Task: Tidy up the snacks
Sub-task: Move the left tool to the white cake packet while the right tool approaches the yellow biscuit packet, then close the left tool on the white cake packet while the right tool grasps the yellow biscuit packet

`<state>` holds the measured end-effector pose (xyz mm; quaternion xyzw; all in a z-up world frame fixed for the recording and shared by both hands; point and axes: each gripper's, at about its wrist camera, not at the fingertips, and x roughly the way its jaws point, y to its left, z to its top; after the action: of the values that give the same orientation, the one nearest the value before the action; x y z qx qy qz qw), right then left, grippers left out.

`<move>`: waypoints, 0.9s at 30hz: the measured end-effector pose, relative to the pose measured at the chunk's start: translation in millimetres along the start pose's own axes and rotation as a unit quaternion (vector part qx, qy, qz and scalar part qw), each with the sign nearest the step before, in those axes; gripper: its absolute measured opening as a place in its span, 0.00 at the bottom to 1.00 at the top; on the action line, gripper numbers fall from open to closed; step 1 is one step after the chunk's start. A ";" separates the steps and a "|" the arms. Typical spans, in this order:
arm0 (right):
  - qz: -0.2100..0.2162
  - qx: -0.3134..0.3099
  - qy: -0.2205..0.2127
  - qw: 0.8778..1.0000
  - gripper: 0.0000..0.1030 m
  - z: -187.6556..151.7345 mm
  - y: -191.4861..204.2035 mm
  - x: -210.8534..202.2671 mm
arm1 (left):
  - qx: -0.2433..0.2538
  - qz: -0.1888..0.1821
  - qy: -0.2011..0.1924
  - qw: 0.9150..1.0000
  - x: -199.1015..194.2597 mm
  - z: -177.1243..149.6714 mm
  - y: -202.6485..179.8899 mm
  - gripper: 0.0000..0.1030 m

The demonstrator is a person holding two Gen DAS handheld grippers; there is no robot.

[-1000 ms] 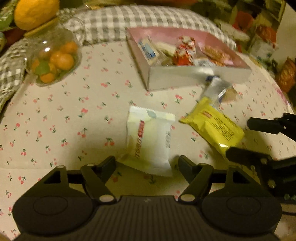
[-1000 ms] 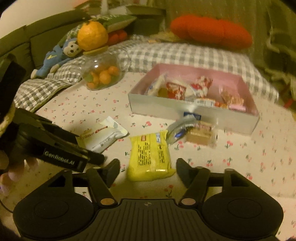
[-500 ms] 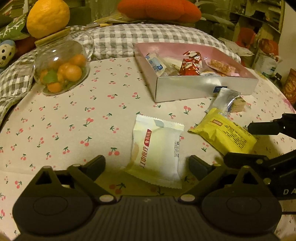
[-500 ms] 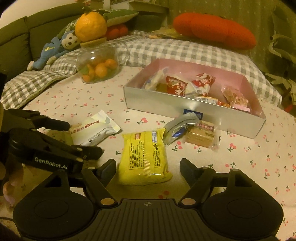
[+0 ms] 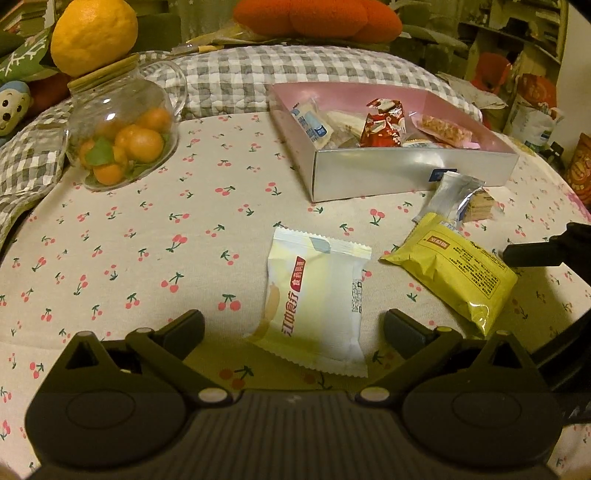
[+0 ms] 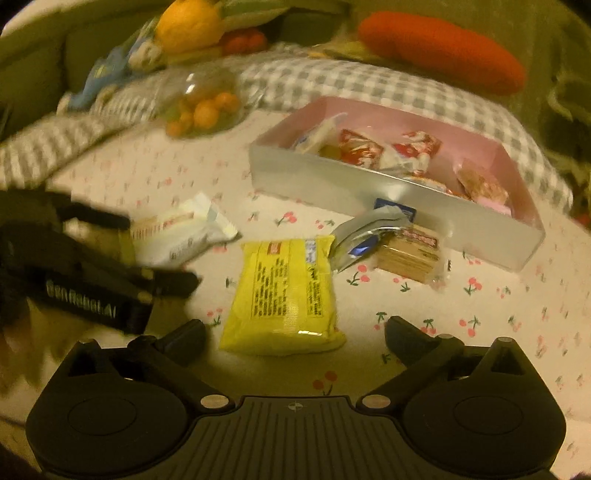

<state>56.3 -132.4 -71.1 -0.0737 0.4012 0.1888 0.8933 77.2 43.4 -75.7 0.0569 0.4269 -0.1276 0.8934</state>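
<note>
Blur softens glass jar (image 6: 201, 107); right tool (image 5: 532, 254) is cut off.

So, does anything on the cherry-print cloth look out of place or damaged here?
Nothing damaged or spilled. Four snacks lie loose outside the pink-lined box: a white packet, a yellow packet, a silver sachet and a wafer pack. A large orange sits oddly atop the glass jar.

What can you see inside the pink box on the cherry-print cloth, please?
The pink box holds a blue-and-white packet, red wrapped sweets and a clear-wrapped crispy bar. Its near wall and the top packets hide whatever lies underneath.
</note>
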 end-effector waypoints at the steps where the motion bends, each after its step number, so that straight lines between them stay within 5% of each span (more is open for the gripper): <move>1: 0.000 0.007 0.004 1.000 1.00 1.2 -0.9 0.2 | 0.000 -0.001 0.001 1.000 0.4 0.5 0.3 1.00; 7: -0.006 0.010 0.014 1.000 1.00 4.6 0.6 1.2 | -0.001 -0.003 0.002 1.000 0.6 2.9 1.2 0.96; 14: 0.005 0.026 -0.004 1.000 0.98 6.6 -2.2 0.6 | 0.001 -0.011 -0.002 1.000 -3.7 6.1 0.9 0.74; 21: 0.006 0.025 -0.017 1.000 0.76 11.4 0.8 -3.2 | -0.008 -0.017 -0.003 1.000 -6.8 9.3 4.0 0.51; 24: -0.002 0.014 -0.019 1.000 0.54 11.7 4.2 -3.9 | -0.011 -0.019 -0.003 1.000 -8.5 10.3 4.7 0.46; 27: -0.003 0.013 -0.023 1.000 0.50 12.9 4.5 -5.8 | -0.013 -0.022 0.000 1.000 -9.7 12.2 4.7 0.45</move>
<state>59.9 -126.2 -58.1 -0.0593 0.3827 0.1828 0.9037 81.8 47.2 -60.5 0.0361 0.4292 -0.1415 0.8913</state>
